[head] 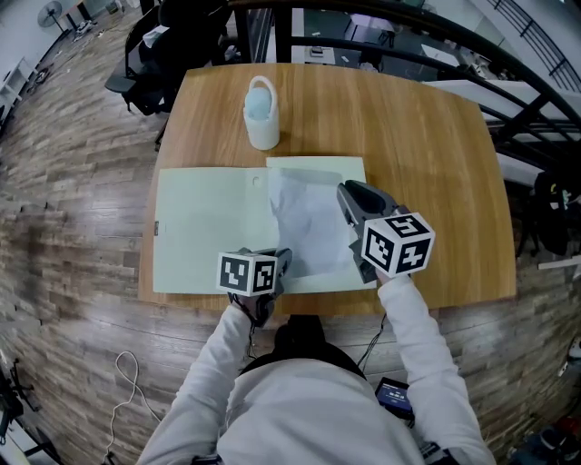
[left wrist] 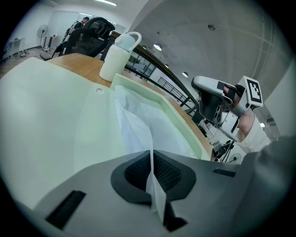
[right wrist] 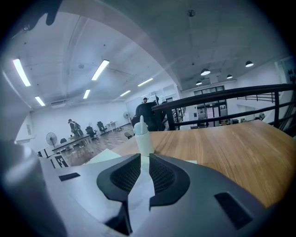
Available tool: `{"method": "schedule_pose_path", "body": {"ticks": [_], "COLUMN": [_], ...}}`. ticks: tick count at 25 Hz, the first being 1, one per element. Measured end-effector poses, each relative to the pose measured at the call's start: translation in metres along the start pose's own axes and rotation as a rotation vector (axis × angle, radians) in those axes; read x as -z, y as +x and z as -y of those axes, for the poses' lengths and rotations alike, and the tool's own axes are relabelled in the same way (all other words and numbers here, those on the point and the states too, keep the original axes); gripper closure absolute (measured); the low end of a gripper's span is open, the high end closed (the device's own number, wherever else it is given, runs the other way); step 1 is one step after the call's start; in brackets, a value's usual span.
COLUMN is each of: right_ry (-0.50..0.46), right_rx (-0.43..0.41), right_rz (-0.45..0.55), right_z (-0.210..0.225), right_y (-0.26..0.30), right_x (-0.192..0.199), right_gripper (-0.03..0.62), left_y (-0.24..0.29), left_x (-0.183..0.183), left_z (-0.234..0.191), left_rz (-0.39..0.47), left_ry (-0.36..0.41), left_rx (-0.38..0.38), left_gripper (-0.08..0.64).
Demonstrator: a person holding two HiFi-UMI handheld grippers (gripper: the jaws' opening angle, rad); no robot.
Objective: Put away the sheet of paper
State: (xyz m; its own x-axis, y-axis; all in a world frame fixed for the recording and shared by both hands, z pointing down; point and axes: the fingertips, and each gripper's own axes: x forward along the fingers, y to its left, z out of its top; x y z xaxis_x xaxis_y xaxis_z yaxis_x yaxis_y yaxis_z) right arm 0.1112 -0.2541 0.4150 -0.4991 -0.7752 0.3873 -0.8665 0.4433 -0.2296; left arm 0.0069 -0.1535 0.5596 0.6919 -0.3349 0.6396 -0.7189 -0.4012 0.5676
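Observation:
A pale green folder lies open on the wooden table. A white sheet of paper rests rumpled on the folder's right half. My left gripper is at the sheet's near left corner, by the table's front edge. In the left gripper view its jaws are shut on the sheet, which stands up from between them. My right gripper is at the sheet's right edge. Its jaws stand a narrow gap apart with the sheet between them.
A white bottle with a loop handle stands upright just behind the folder. An office chair and a dark railing lie beyond the table's far edge. A cable lies on the wood floor to my left.

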Motion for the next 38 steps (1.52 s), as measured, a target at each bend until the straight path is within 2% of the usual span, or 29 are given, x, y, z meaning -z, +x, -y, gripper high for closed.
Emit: {"method": "schedule_pose_path", "body": {"ticks": [12,16,20,25,33,38], "right_ry": [0.016,0.02,0.028,0.039,0.019,0.038], "right_rx": [0.019,0.021,0.019,0.02,0.022,0.021], "right_rz": [0.02,0.02,0.024,0.033,0.033,0.03], "right_z": [0.012,0.011,0.009,0.005,-0.01,-0.021], "right_y": [-0.013,-0.015,-0.015,-0.016,-0.022,-0.026], "right_x": [-0.001,-0.001,-0.001,0.001,0.008,0.017], "right_gripper": [0.509,0.511,0.511,0.511,0.511,0.511], "left_y": [0.016,0.015,0.009,-0.004,-0.028,-0.048], "left_x": [0.005,0.006,0.002,-0.006,-0.028,-0.051], "left_z": [0.021,0.025,0.024,0.013,-0.004,-0.006], "left_rz": [-0.054,-0.067,-0.048,-0.005,0.087,0.181], "left_ry": [0.041,0.069,0.114,0.145,0.166,0.235], "left_rx": [0.066,0.069,0.034,-0.045,-0.093,-0.156], "left_gripper": [0.537,0.468,0.409,0.38,0.39,0.449]}}
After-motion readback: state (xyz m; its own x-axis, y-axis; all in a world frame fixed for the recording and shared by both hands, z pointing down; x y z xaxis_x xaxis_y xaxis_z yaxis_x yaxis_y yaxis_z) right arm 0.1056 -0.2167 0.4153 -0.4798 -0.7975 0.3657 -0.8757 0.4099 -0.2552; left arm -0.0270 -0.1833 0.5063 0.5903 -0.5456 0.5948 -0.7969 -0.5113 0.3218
